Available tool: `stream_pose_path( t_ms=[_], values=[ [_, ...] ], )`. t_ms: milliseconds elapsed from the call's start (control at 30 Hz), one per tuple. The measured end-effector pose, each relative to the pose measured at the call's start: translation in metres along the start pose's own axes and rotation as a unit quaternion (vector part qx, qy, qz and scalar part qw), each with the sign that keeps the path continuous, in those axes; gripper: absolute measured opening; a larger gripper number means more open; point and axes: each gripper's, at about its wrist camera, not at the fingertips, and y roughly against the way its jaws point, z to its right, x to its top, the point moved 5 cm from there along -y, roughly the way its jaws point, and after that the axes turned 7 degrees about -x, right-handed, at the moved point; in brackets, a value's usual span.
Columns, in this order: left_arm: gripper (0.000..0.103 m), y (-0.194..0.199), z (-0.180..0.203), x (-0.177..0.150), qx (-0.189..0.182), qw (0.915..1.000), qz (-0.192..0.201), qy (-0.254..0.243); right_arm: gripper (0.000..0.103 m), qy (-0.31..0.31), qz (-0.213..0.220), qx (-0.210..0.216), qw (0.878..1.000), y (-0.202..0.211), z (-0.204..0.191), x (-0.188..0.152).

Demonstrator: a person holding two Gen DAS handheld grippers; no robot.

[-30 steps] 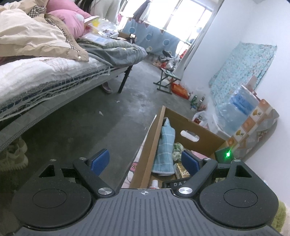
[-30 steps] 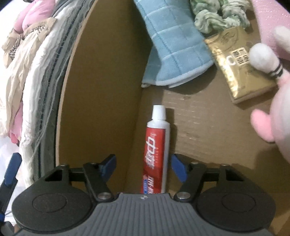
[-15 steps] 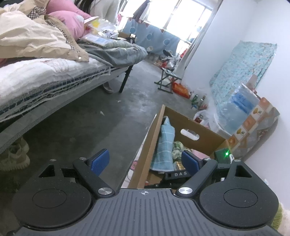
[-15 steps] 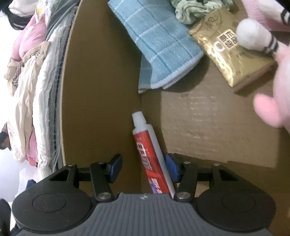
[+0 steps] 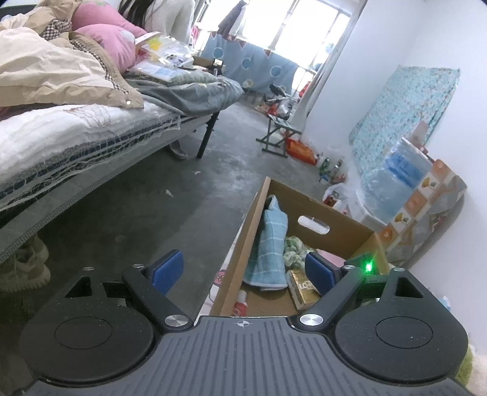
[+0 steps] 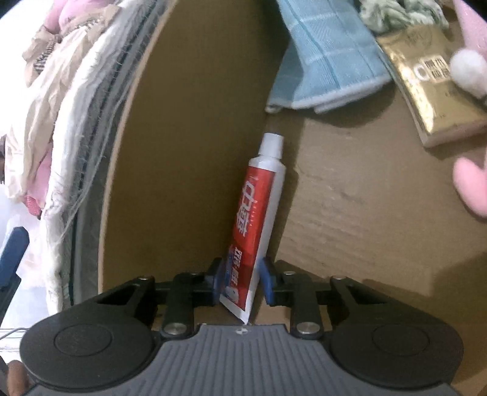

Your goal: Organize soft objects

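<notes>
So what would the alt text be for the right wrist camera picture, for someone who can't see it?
The right gripper is closing on the bottom end of a red and white toothpaste tube lying against the side wall inside a cardboard box. Further in lie a blue checked towel, a gold packet and part of a pink plush toy.

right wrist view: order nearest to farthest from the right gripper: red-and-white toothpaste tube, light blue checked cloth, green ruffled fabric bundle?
1. Red-and-white toothpaste tube: between the closing jaws of the right gripper, by the box wall.
2. Light blue checked cloth: beyond the tube's cap.
3. Green ruffled fabric bundle: top right, farthest.
</notes>
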Motion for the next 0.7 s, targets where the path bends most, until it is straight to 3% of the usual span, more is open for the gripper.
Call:
stream_pose_path(
  t_ms=[233, 433, 567, 700],
  values=[
    [0.088, -0.001, 0.002, -0.002, 0.002, 1.0000, -0.002, 0.001, 0.006, -0.004, 0.011, 0.009, 1.000, 0.004, -0.001, 0.003],
    [0.091, 0.003, 0.008, -0.004, -0.001, 1.0000, -0.002, -0.007, 0.011, 0.028, 0.084, 0.018, 0.996, 0.044, -0.004, -0.005],
    [0.096, 0.007, 0.023, -0.008, -0.010, 0.9996, 0.002, -0.027, 0.038, 0.061, 0.166, 0.023, 0.984, 0.094, 0.000, -0.034],
    [0.102, 0.010, 0.044, -0.011, -0.021, 0.9984, -0.001, -0.053, 0.053, 0.062, 0.260, 0.019, 0.963, 0.149, 0.019, -0.073]
  ],
)
